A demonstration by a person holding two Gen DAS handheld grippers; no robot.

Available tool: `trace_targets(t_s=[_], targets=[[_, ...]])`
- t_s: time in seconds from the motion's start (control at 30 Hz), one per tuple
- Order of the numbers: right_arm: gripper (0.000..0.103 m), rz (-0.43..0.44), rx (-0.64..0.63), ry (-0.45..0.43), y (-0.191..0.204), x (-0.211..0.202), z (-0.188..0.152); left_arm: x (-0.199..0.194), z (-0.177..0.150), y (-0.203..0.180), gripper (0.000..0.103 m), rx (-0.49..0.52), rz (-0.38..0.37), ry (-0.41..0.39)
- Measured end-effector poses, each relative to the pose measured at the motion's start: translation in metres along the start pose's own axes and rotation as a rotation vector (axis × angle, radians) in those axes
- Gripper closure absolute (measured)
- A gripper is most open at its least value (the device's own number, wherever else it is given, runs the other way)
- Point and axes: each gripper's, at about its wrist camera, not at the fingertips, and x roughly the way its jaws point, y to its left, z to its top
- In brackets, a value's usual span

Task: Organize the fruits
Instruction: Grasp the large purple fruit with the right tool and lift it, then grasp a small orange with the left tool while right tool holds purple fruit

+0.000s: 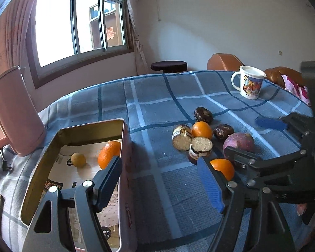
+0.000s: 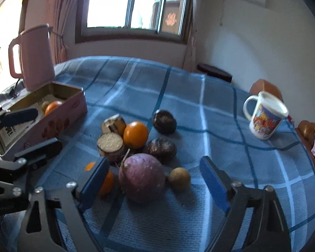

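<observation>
A pink tin box [image 1: 124, 138] stands at the left and holds an orange [image 1: 109, 153] and a small tan round fruit [image 1: 78, 159]. My left gripper [image 1: 159, 184] is open and empty, its left finger over the tin's near corner. On the blue checked cloth lie two more oranges [image 2: 135, 134] [image 1: 222, 168], two dark wrinkled fruits [image 2: 164, 121] [image 2: 161, 149], two cut pieces with tan faces [image 2: 110, 145], a purple round fruit [image 2: 141, 176] and a small tan fruit [image 2: 179, 178]. My right gripper [image 2: 155, 180] is open; the purple fruit sits between its fingers, untouched.
A pink kettle [image 2: 35, 56] stands behind the tin at the table's left edge. A white printed mug [image 2: 264, 115] sits at the far right. Brown chairs [image 1: 222, 62] and a dark stool [image 1: 169, 66] stand beyond the table. The left gripper [image 2: 31, 130] is close beside the right one.
</observation>
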Motion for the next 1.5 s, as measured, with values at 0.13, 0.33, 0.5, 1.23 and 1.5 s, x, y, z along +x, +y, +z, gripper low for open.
trace_targets(t_s=[0.13, 0.33, 0.5, 1.23, 1.5], targets=[[0.045, 0.053, -0.005, 0.055, 0.001, 0.011, 0.0, 0.003, 0.0, -0.002, 0.028, 0.008, -0.004, 0.006], [0.052, 0.063, -0.02, 0.037, 0.005, 0.006, -0.001, 0.005, 0.001, -0.007, 0.028, 0.025, -0.015, 0.012], [0.052, 0.028, 0.049, -0.046, -0.008, -0.009, -0.002, 0.007, 0.001, -0.013, 0.028, 0.043, -0.058, 0.022], [0.052, -0.016, 0.15, -0.089, -0.027, -0.018, -0.002, 0.041, 0.002, -0.054, 0.059, 0.072, -0.224, 0.195], [0.052, -0.014, 0.137, -0.1, -0.025, -0.02, -0.002, 0.033, 0.004, -0.045, 0.059, 0.037, -0.207, 0.15]])
